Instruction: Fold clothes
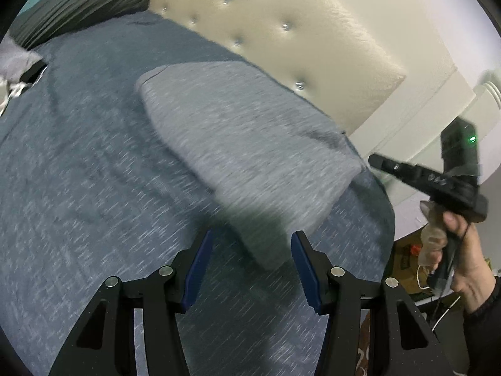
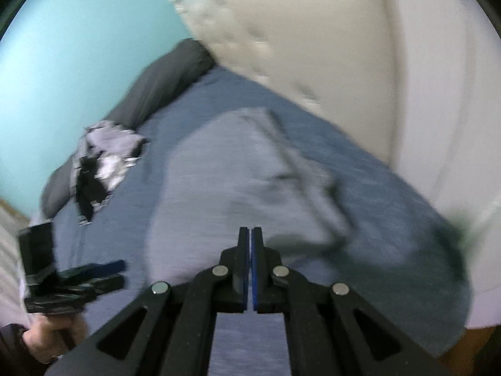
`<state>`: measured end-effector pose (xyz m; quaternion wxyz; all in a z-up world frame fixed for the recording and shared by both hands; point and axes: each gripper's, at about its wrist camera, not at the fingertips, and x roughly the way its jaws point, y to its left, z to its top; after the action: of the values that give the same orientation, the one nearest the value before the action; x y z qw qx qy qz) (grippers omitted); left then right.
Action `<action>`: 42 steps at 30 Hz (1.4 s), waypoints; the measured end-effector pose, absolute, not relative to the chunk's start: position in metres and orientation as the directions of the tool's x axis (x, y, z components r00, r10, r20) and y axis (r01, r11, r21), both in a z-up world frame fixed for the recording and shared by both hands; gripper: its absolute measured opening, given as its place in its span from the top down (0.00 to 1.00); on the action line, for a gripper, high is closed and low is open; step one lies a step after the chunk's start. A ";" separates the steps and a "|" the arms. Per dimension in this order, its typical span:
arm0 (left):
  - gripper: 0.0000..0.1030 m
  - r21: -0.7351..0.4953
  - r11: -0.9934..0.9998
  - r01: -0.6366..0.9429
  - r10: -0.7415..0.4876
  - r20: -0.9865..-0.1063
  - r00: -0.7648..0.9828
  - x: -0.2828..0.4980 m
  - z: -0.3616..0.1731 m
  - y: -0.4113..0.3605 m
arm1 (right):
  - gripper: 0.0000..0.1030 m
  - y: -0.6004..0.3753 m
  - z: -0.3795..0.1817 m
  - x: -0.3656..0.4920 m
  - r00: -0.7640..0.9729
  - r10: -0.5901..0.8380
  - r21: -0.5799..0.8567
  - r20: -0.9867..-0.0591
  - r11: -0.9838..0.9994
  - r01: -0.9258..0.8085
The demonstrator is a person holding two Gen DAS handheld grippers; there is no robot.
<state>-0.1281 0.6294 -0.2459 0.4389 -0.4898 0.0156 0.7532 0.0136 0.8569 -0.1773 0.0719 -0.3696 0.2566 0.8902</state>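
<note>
The folded grey garment (image 1: 238, 144) lies lengthwise ahead of the half-open, empty left tongs (image 1: 250, 250); right tongs (image 2: 251, 235) closed, empty.

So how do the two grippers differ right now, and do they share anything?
The left gripper has its jaws apart, the near end of the grey folded garment showing between them, contact unclear through blur. The right gripper has its jaws shut together with nothing between them. Both are black with blue pads, hand-held, angled down over the blue bedspread.
</note>
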 end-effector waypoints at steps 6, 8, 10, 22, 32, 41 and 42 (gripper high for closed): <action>0.45 -0.400 -0.635 -0.661 0.632 -0.761 -0.147 -0.127 -0.247 0.609 | 1.00 0.817 -0.196 -0.014 -0.681 -0.114 0.387 -0.723 -0.884 -0.262; 0.45 -0.400 -0.638 -0.658 0.632 -0.760 -0.151 -0.128 -0.245 0.603 | 1.00 0.816 -0.207 -0.017 -0.652 -0.106 0.375 -0.750 -0.881 -0.288; 0.45 -0.397 -0.643 -0.655 0.630 -0.760 -0.159 -0.128 -0.242 0.597 | 1.00 0.816 -0.216 -0.018 -0.651 -0.105 0.391 -0.752 -0.866 -0.312; 0.45 -0.386 -0.658 -0.646 0.627 -0.756 -0.187 -0.124 -0.222 0.571 | 1.00 0.803 -0.205 -0.003 -0.680 -0.105 0.425 -0.725 -0.846 -0.323; 0.45 -0.361 -0.655 -0.664 0.630 -0.745 -0.217 -0.108 -0.193 0.555 | 1.00 0.778 -0.186 0.006 -0.690 -0.102 0.416 -0.717 -0.857 -0.306; 0.45 -0.363 -0.655 -0.663 0.639 -0.733 -0.231 -0.104 -0.180 0.537 | 1.00 0.764 -0.182 0.006 -0.689 -0.098 0.416 -0.718 -0.854 -0.312; 0.45 -0.363 -0.655 -0.663 0.640 -0.733 -0.230 -0.103 -0.180 0.535 | 1.00 0.763 -0.182 0.002 -0.692 -0.100 0.420 -0.715 -0.852 -0.311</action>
<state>-0.1034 0.5351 -0.1801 0.4154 -0.4611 0.0125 0.7840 0.0018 0.7626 -0.1820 0.0599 -0.3880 0.2649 0.8807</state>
